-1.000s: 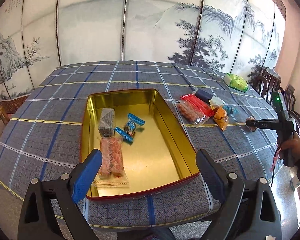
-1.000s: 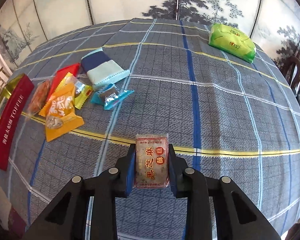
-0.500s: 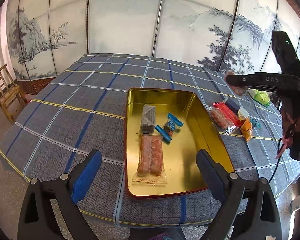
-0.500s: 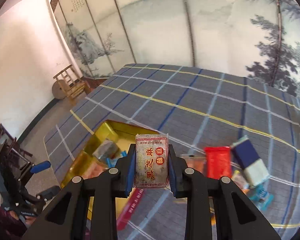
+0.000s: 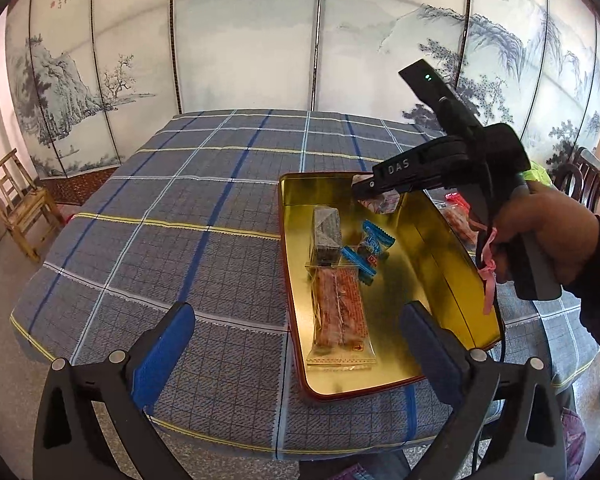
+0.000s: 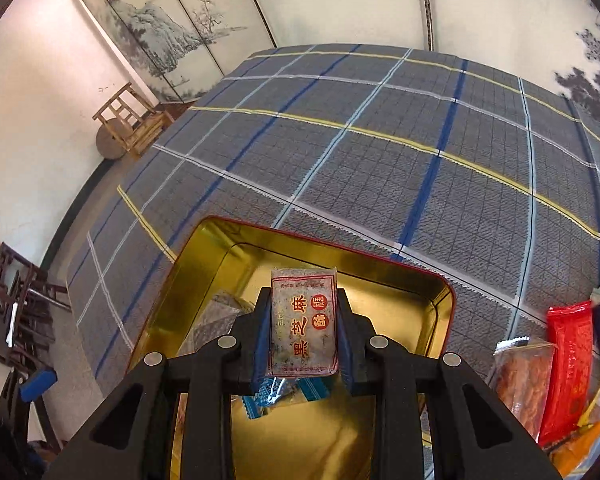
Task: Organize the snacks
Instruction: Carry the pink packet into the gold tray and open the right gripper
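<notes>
Carrying a sesame cake packet, pinched in the right tongs, over the gold tin. Already holding three snacks there; leaving several packets waiting on the tablecloth, with the left tongs hanging spread and empty

Both views are bright under even, diffuse daylight; its source appears to lie off-frame. Shadows are soft. The gold tin throws mild glare from its inner walls. Focus is sharp centrally. Fisheye distortion bends the bench edges, with dark vignetting at the corners.
</notes>
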Demonstrator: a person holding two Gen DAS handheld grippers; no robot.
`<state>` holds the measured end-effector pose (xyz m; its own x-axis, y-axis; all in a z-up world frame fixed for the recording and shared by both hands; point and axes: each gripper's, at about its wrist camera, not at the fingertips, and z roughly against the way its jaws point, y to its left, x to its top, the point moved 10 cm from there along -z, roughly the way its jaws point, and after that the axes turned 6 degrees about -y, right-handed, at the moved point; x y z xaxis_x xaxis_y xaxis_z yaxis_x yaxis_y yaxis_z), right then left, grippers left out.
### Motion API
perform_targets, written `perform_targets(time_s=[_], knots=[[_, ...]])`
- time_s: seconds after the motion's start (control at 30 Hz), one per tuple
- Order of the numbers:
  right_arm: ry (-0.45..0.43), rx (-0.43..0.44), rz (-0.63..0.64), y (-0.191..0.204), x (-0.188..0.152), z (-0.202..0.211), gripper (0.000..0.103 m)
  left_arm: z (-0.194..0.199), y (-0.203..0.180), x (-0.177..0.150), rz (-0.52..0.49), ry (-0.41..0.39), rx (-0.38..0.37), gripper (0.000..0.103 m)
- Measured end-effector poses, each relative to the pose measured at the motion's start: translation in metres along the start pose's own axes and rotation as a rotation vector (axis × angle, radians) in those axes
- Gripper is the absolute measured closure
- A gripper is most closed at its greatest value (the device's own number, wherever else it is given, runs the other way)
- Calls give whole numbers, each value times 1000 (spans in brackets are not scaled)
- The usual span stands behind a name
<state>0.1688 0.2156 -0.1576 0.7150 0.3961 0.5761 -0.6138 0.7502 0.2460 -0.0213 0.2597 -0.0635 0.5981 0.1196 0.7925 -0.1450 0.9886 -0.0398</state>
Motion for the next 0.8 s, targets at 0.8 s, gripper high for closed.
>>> perform_targets(time_s=[0.8], knots=[[-198,172,-33,33,31,24,64,-8,-12,-3,-48,32,21,1]])
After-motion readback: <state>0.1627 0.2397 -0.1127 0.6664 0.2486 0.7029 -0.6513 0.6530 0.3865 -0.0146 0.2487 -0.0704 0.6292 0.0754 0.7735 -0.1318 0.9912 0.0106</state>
